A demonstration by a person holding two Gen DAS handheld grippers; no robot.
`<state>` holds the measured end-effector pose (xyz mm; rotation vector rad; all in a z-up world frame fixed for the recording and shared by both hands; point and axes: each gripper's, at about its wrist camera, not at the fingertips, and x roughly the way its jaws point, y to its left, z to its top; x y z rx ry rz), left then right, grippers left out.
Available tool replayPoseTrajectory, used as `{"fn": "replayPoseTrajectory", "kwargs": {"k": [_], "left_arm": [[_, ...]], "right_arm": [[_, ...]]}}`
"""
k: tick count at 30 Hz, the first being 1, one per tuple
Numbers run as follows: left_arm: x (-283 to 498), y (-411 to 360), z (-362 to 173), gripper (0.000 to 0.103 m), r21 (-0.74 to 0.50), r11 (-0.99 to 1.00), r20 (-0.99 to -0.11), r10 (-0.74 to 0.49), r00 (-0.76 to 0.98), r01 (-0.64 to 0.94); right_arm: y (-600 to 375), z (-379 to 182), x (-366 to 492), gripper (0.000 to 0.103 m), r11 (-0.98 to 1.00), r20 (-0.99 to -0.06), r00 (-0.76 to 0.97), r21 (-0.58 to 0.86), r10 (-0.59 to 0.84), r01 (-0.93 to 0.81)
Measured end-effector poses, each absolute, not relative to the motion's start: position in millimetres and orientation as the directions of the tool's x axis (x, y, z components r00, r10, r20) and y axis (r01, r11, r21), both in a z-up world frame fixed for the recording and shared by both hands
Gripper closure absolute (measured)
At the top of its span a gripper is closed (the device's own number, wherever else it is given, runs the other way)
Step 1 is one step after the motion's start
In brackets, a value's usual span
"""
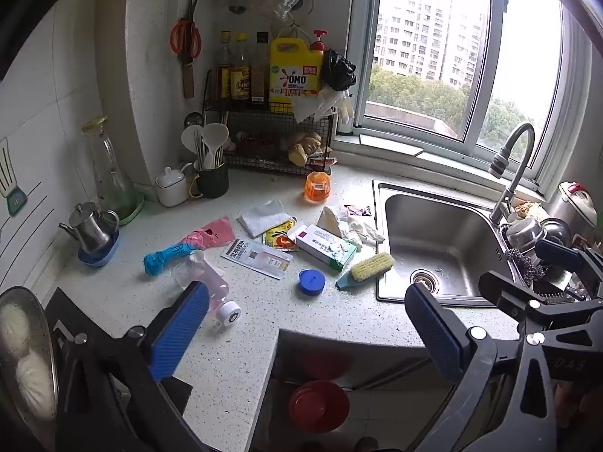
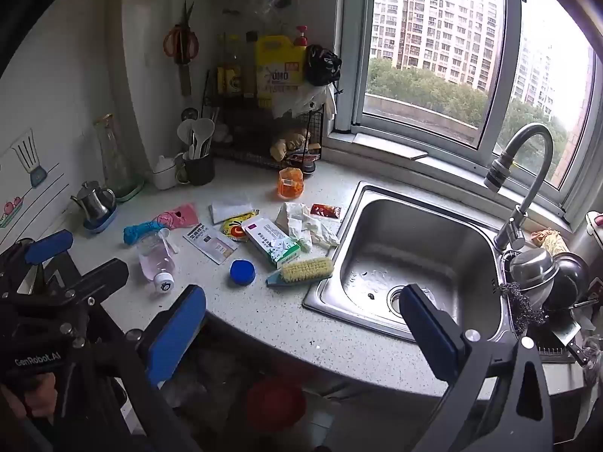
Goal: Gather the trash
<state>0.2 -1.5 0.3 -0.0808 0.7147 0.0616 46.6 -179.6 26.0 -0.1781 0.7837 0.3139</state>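
Trash lies scattered on the speckled counter: a clear plastic bottle on its side, a blue and pink wrapper, a white sachet, a white and green box, crumpled tissue, a blue lid and an orange cup. The same items show in the right wrist view, with the bottle and box. My left gripper is open and empty above the counter's front edge. My right gripper is open and empty, near the counter edge.
A steel sink with a tap lies right. A scrub brush rests by the sink. A wire rack with bottles, a utensil mug and a kettle stand at the back. A red bin sits below the counter.
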Motion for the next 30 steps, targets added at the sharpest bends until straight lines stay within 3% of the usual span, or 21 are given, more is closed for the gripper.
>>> {"fn": "replayPoseTrajectory", "kwargs": {"k": [30], "left_arm": [[-14,-4,-4,0.000,-0.076,0.992,-0.686,0.021,0.727,-0.100]], "right_arm": [[-186,20,37,0.000,0.924,-0.736,0.624,0.006,0.262,-0.381]]}}
